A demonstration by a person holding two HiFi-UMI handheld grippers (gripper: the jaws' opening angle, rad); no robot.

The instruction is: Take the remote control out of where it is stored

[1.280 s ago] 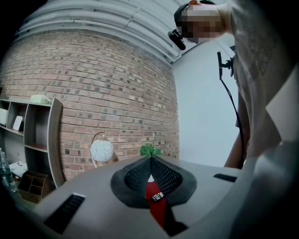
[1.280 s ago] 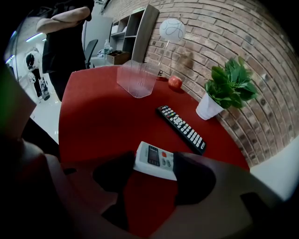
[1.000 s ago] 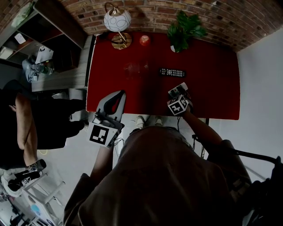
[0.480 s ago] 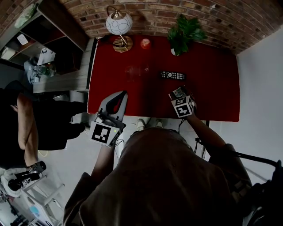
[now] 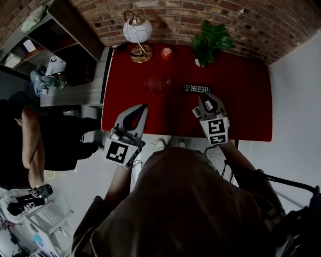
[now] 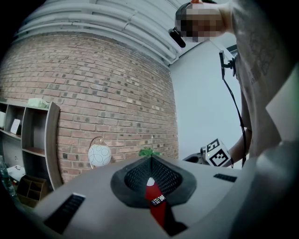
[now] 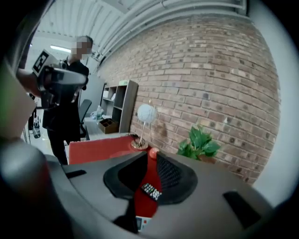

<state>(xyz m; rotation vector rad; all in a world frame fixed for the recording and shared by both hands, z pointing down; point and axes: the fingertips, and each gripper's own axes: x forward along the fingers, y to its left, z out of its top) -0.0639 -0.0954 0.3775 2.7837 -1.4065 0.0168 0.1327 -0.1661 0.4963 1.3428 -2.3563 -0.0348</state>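
Rough brick wall (image 5: 175,15) runs along the table's far edge. Table (image 5: 241,100): flat, rectangular, red top, mostly bare. Leafy plant (image 5: 209,37) and globe lamp (image 5: 137,31) stand at its far edge. Left gripper (image 5: 143,108) hangs over its near-left edge, tips together, empty. Right gripper (image 5: 206,98) hangs over its near-right part; its jaws have just been closing to a narrow gap, nothing between. Slim black remote (image 5: 196,89) lies flat mid-table, untouched.

Head view steeply down; gripper views forward; all share table (image 5: 241,100).
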